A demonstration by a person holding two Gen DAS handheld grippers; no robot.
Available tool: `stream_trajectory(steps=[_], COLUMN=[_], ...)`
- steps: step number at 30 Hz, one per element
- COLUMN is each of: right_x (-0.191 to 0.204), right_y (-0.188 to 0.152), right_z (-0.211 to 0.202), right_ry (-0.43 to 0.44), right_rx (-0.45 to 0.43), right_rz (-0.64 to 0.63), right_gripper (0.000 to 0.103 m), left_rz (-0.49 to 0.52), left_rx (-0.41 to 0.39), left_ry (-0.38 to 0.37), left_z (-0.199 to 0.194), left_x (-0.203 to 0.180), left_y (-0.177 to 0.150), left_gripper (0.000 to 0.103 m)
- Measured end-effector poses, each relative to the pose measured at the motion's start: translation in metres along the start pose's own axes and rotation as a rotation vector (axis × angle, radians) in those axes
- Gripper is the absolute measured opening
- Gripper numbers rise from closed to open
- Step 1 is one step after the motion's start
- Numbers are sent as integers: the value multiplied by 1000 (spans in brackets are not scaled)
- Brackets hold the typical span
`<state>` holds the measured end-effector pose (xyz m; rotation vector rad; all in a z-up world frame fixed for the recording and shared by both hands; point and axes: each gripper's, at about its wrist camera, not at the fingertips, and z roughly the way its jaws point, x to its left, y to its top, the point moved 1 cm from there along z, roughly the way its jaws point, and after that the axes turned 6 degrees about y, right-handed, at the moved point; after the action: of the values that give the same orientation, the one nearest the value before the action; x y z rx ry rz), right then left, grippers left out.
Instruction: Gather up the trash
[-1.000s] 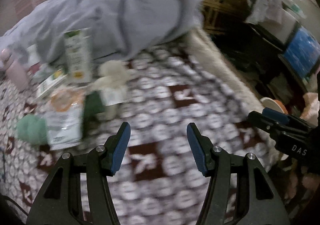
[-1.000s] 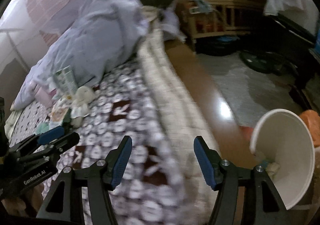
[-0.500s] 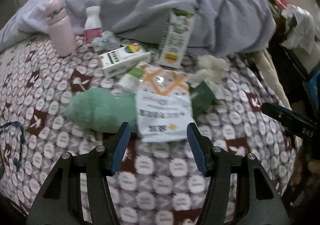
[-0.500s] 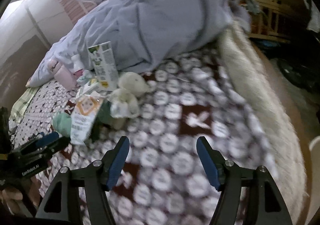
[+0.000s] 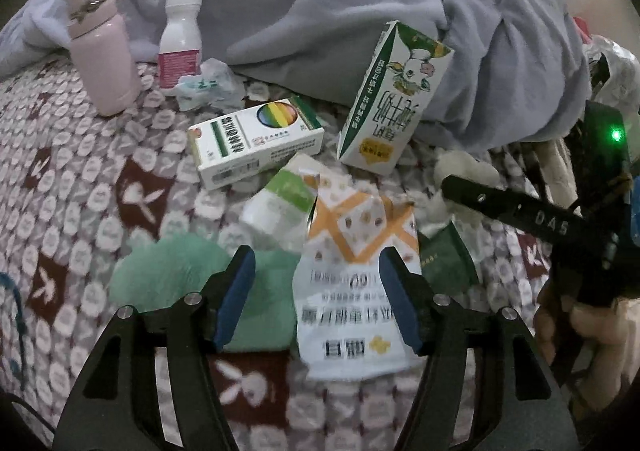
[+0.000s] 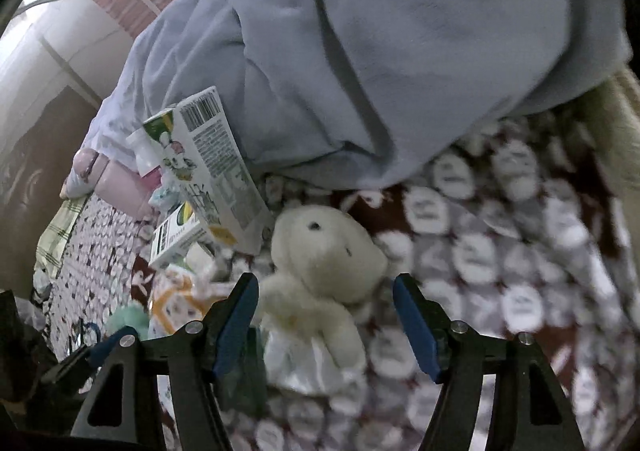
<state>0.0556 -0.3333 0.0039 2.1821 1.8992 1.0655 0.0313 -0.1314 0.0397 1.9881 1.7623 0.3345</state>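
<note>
Left gripper (image 5: 316, 291) fingers just widened – over snack wrapper (image 5: 352, 291), not gripping.

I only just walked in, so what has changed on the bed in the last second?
Both grippers swung in over the clutter: the left gripper, jaws just widened, now frames the snack wrapper; the right gripper frames the plush toy. Nothing is gripped. The milk carton and other items lie unmoved.
</note>
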Motion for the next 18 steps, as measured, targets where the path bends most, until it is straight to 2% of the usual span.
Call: stream_trajectory(steps=[5, 6, 9, 11, 13, 18], right_x=[-4, -6, -10, -10, -10, -18], right_y=[0, 1, 0, -2, -4, -9], right_z=[8, 5, -4, -18, -34, -79], right_ry=[22, 30, 56, 51, 50, 31], right_rx=[-14, -24, -34, -71, -107, -165], right_rz=[-1, 2, -22, -40, -52, -60], right_gripper=[66, 56, 49, 48, 47, 46], left_rz=[-5, -6, 0, 2, 12, 13], left_rx=[25, 21, 25, 14, 4, 2], left_ry=[-17, -21, -63, -92, -103, -152], left_z=[21, 22, 23, 17, 10, -14], left_x=[-6, -7, -10, -11, -13, -16], left_y=[5, 5, 4, 2, -1, -10], left_gripper=[63, 62, 21, 12, 8, 2])
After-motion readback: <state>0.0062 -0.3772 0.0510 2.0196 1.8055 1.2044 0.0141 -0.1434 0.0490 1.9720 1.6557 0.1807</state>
